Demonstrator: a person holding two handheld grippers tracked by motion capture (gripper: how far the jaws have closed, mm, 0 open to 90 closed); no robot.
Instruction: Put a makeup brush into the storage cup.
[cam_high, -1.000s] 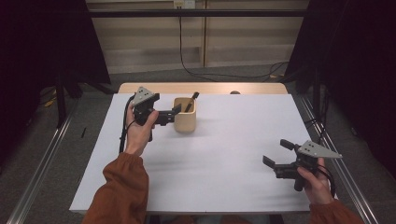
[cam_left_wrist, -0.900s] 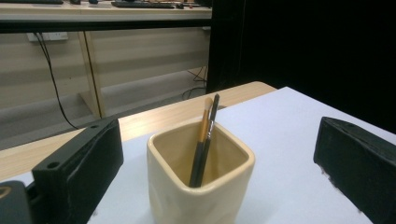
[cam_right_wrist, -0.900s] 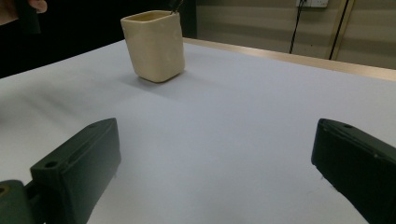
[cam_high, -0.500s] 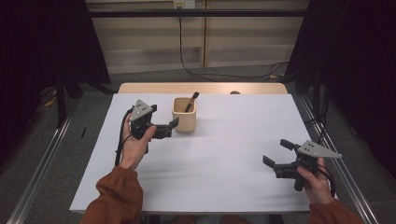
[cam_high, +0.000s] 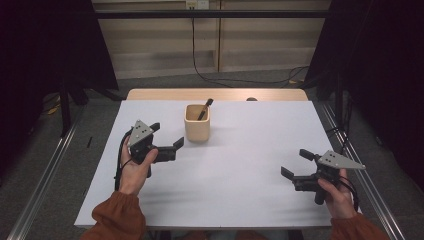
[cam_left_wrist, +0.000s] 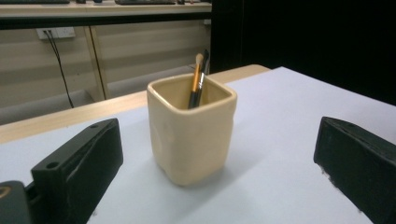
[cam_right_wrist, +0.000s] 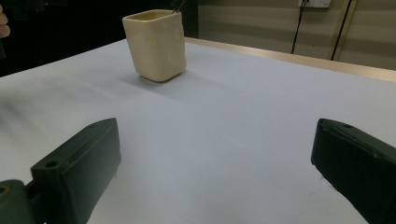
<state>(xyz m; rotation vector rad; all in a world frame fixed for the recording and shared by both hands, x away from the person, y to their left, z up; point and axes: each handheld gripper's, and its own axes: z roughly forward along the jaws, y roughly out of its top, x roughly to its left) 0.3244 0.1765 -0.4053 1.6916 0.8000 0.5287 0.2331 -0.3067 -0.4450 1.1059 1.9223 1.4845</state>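
Cup (cam_high: 197, 123) (brushes (cam_left_wrist: 198, 80) inside) amid bare table (cam_high: 250, 175).

Wooden table (cam_high: 150, 94), white sheet (cam_high: 240, 175) over top; beige cup (cam_high: 197, 125) standing on sheet.

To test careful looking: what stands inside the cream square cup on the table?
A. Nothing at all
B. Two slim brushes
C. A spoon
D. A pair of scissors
B: the left gripper view shows two slim brushes leaning inside the cup, tips above its rim.
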